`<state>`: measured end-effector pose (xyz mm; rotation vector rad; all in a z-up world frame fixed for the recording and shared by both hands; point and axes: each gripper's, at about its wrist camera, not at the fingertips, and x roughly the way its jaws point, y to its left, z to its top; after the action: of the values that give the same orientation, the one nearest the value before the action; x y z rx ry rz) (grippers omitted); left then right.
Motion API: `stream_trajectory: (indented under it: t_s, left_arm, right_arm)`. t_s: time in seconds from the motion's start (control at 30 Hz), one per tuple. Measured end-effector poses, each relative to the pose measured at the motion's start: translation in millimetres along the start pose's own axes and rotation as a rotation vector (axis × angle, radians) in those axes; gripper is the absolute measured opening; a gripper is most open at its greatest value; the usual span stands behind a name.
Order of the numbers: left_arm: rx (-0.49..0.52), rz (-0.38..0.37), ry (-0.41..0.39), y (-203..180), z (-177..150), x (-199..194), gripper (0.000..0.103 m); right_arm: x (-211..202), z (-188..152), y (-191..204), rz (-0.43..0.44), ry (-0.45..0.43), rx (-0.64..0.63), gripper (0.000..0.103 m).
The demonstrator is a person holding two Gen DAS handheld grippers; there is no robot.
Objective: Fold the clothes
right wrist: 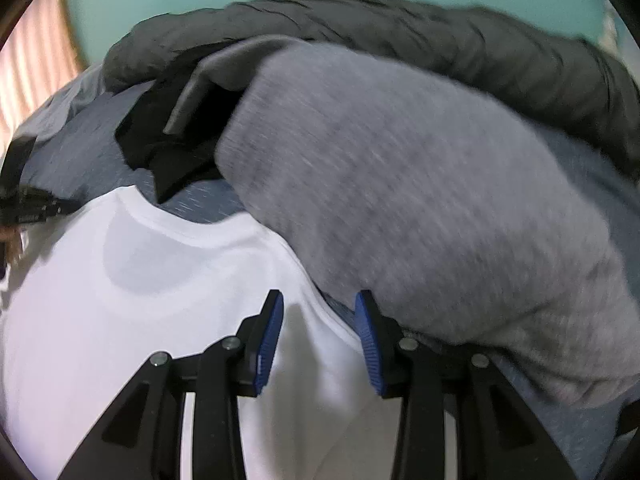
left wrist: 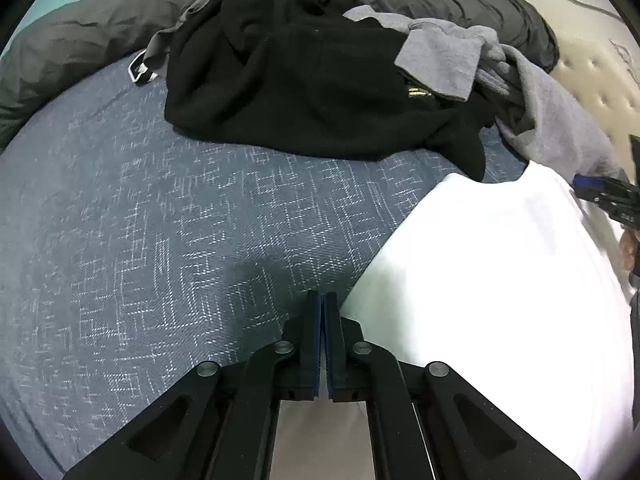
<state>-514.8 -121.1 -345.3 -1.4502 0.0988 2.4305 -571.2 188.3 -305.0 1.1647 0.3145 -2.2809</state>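
Lying flat on the blue patterned bedcover (left wrist: 140, 220), the white T-shirt (left wrist: 500, 280) occupied the 4 o'clock part of the left wrist view, its neckline (right wrist: 192, 236) toward the heap of unfolded clothes. That heap, a black garment (left wrist: 300, 80) and a grey sweatshirt (right wrist: 400, 200), sat at 12 o'clock, just beyond the collar, with a dark duvet (left wrist: 80, 32) bunched behind it.

The left gripper (left wrist: 322, 300) was pressed together, tips at the shirt's left edge; whether any cloth was caught between the blue pads could not be told. The right gripper (right wrist: 318, 316) stood spread above the shirt's shoulder, nothing pinched between its pads (right wrist: 266, 340), its right finger just beside the grey sweatshirt.

Judgement: the shirt was spread and the first fold was in hand. To do it well, each claw should take only the white fabric at matching points on one side, so the edge travels straight. The right claw risked snagging the grey sweatshirt, which overlapped the shoulder at 2 o'clock; that garment should be cleared or avoided first. Cloth of this kind slips and wrinkles, so the fold should be laid down low and smoothed.
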Motion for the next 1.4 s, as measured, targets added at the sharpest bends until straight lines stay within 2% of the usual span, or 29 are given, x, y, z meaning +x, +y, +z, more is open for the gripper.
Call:
stream_trajectory:
  t_s: [0.17, 0.23, 0.27, 0.3, 0.37, 0.43, 0.53, 0.67, 0.77, 0.83, 0.87, 1.0, 1.1, 1.2, 1.4]
  left_arm:
    - [0.050, -0.042, 0.004, -3, -5, -1, 0.000]
    - [0.064, -0.039, -0.001, -5, -7, -1, 0.000]
    - [0.065, -0.032, -0.005, -5, -7, -1, 0.000]
    - [0.066, -0.025, -0.009, -6, -7, -2, 0.000]
    - [0.081, 0.022, -0.014, -10, -5, -2, 0.000]
    - [0.081, 0.075, -0.021, -10, -1, -2, 0.000]
    - [0.022, 0.142, -0.036, 3, 6, -5, 0.000]
    - [0.022, 0.142, -0.037, 10, -3, -10, 0.000]
    - [-0.012, 0.140, -0.051, 12, -8, -14, 0.000]
    - [-0.039, 0.127, -0.050, 17, -16, -24, 0.000]
    - [-0.044, 0.134, -0.044, 18, -20, -28, 0.000]
    - [-0.078, 0.140, -0.044, 27, -47, -62, 0.000]
    - [-0.086, 0.138, -0.048, 24, -63, -91, 0.000]
    - [-0.106, 0.127, -0.056, 16, -97, -122, 0.000]
    - [-0.194, 0.048, -0.069, -8, -160, -158, 0.001]
  right_arm:
    - [18, -7, -2, 0.038, 0.056, -0.002, 0.037]
    - [19, -10, -6, 0.034, 0.051, 0.005, 0.028]
    - [19, -12, -8, 0.032, 0.048, 0.011, 0.014]
    - [17, -11, -11, 0.025, 0.039, 0.027, 0.009]
    - [15, -10, -16, 0.010, 0.022, 0.052, 0.003]
    - [15, -8, -7, -0.038, 0.017, 0.004, 0.003]
    - [14, -2, -8, -0.084, -0.009, 0.033, 0.002]
    - [25, 1, -4, -0.113, 0.014, 0.028, 0.002]
    - [29, 1, -8, -0.088, 0.036, 0.073, 0.003]
    - [20, 1, -6, -0.113, 0.024, 0.068, 0.009]
    - [14, 0, -3, -0.132, 0.021, 0.060, 0.018]
    - [-24, -12, 3, -0.188, -0.024, 0.054, 0.031]
    - [-65, -32, 4, -0.138, -0.086, 0.098, 0.037]
    - [-115, -66, 0, -0.098, -0.146, 0.158, 0.045]
    - [-178, -111, -7, -0.066, -0.186, 0.257, 0.049]
